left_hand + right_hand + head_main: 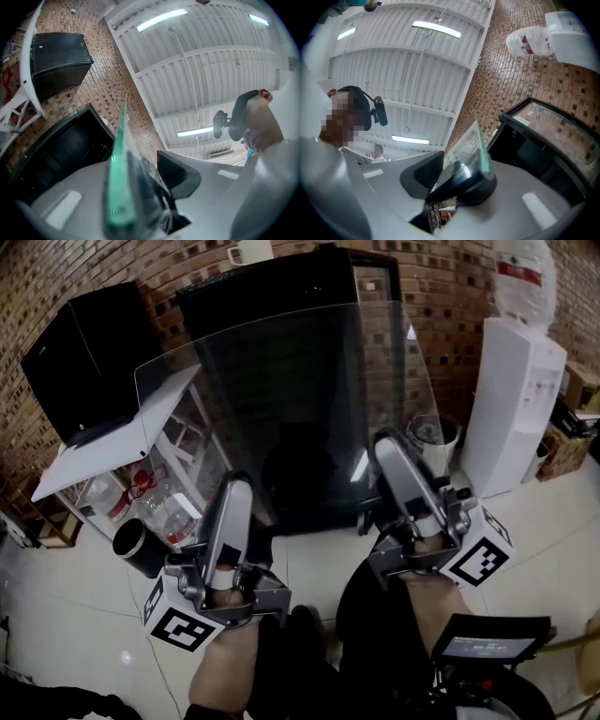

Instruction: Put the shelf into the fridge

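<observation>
A clear rectangular glass shelf [281, 399] rises tilted above the left gripper [234, 488] and right gripper [386, 444], each clamped on its lower edge, with the tall black fridge [262, 287] just beyond.

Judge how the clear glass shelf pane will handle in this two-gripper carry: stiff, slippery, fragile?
Probably stiff: the clear glass shelf pane looks flat though the left gripper and right gripper clamp only its near edge. Likely slippery, being smooth glass. Probably fragile: thin, bare edges.
</observation>
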Motion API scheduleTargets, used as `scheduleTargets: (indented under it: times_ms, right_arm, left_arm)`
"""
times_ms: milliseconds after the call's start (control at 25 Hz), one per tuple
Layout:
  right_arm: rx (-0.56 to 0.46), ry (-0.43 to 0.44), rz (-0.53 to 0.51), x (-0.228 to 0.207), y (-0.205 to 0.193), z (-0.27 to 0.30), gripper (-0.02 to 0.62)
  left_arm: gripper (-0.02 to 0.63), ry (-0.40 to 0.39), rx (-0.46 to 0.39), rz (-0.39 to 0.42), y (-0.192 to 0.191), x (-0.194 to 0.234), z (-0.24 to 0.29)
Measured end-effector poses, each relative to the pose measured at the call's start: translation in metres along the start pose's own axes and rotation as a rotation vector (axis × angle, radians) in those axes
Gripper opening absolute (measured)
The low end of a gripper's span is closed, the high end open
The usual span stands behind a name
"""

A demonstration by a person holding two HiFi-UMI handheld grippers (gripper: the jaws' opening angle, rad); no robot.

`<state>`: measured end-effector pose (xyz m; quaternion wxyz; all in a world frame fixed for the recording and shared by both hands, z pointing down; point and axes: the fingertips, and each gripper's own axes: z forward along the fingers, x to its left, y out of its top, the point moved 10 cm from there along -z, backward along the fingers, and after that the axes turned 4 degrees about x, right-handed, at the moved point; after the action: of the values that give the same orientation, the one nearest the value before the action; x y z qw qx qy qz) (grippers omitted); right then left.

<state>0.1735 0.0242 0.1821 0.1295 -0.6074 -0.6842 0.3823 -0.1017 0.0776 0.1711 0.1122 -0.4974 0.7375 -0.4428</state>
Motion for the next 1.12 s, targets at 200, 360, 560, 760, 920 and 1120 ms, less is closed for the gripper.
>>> scheduleTargets:
  times_ms: [200, 360, 560, 760, 920, 1120]
  right_arm:
    - [0.011, 0.001, -0.016, -0.025, -0.004, 0.022, 0.089]
    - [0.025, -0.024, -0.009, -0.042, -0.022, 0.039, 0.089]
    - [0.025, -0.036, -0.04, -0.055, -0.028, 0.058, 0.089]
    - [0.02, -0.05, -0.079, -0.08, -0.037, 0.073, 0.089]
    - [0.02, -0.066, -0.076, -0.104, -0.053, 0.084, 0.089]
    - [0.032, -0.09, -0.045, -0.133, -0.059, 0.088, 0.089]
  left_arm:
    - [0.058, -0.012, -0.007, -0.021, 0.002, 0.036, 0.013]
    - [0.058, 0.001, 0.004, -0.051, 0.006, 0.068, 0.01]
    - [0.057, -0.031, -0.004, -0.077, 0.012, 0.099, 0.016]
    - [0.054, -0.063, -0.012, -0.114, 0.011, 0.138, 0.025]
    - [0.054, -0.068, 0.003, -0.136, 0.008, 0.171, 0.028]
    - [0.052, -0.04, 0.021, -0.159, -0.001, 0.196, 0.037]
